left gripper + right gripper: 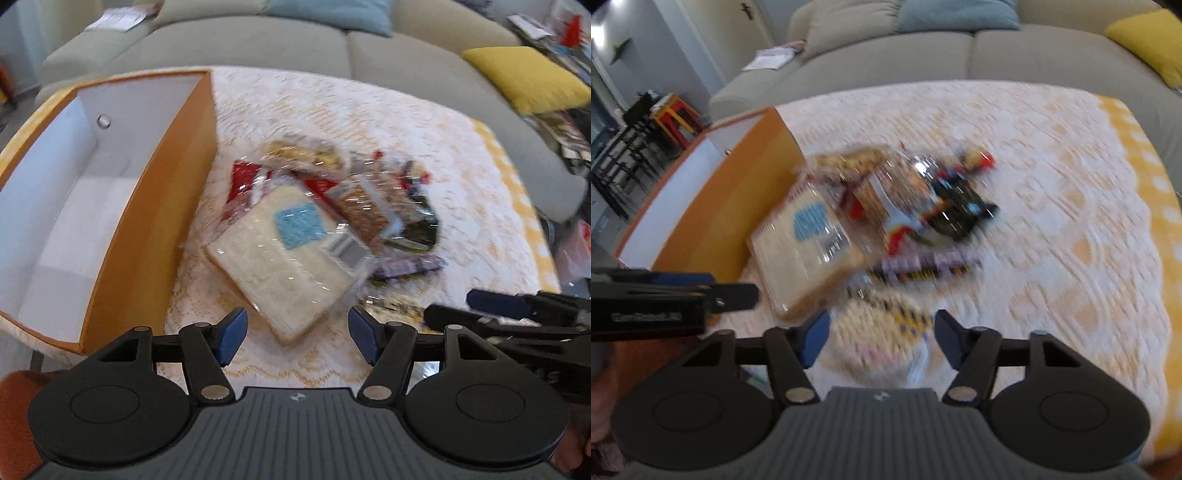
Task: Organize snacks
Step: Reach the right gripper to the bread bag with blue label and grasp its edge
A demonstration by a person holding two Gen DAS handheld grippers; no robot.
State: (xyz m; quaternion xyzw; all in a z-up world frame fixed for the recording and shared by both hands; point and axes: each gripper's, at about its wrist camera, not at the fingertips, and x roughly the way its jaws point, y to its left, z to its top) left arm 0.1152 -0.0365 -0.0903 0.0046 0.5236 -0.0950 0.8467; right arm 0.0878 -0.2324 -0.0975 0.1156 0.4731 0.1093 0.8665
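Observation:
A pile of wrapped snacks point(332, 206) lies on the lace-covered table, also in the right wrist view point(905, 206). The nearest is a flat pale packet with a blue label point(284, 266), also seen from the right point(809, 254). An open orange box with a white inside point(92, 206) stands to the left of the pile, also in the right wrist view point(720, 206). My left gripper point(297, 338) is open just in front of the pale packet. My right gripper point(881, 341) is open over a round pale snack pack point(882, 332).
A grey sofa point(295, 40) runs behind the table, with a blue cushion point(332, 13) and a yellow cushion point(528, 79). The yellow tablecloth edge point(1160, 221) marks the table's right side. Clutter lies at the far right point(569, 140). Stools stand at the left point(676, 114).

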